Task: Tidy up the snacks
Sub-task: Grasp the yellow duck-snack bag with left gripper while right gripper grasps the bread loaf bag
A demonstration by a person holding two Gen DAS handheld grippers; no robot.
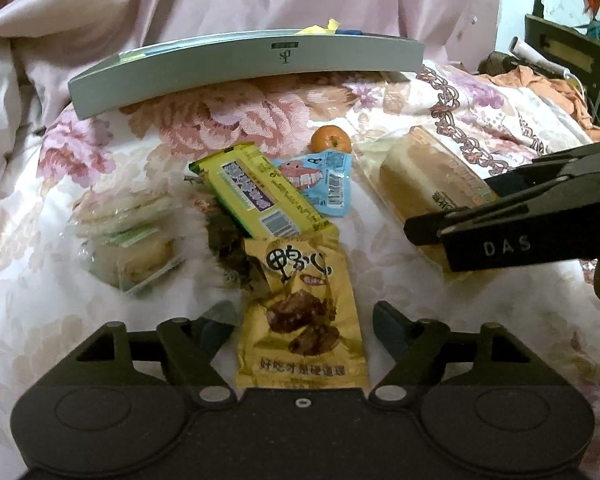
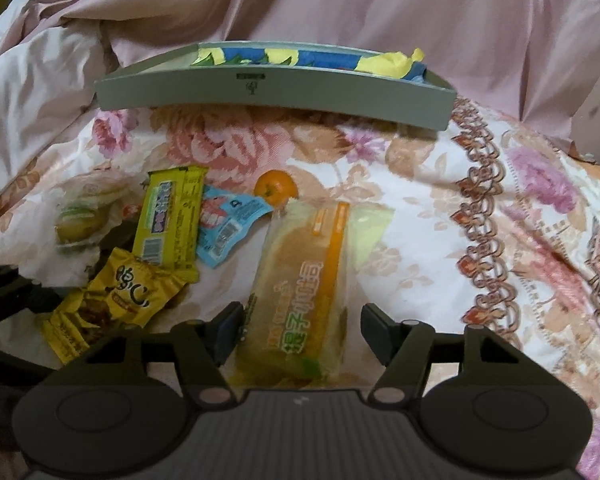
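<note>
Gold packet (image 1: 300, 320) nearest; tray (image 2: 276, 92) perhaps paper-lined.

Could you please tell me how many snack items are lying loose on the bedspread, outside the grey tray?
6: gold packet nearest, yellow-green bar behind it, blue packet, mandarin, bread loaf right, clear-wrapped cakes left. More may hide underneath.

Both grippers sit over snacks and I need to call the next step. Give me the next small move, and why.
Probably close the right gripper on the bread pack. The pack lies lengthwise between its fingers, which are not yet pressing it. The left gripper straddles the gold pouch the same way. The grey box waits beyond, seemingly where the snacks go.
</note>
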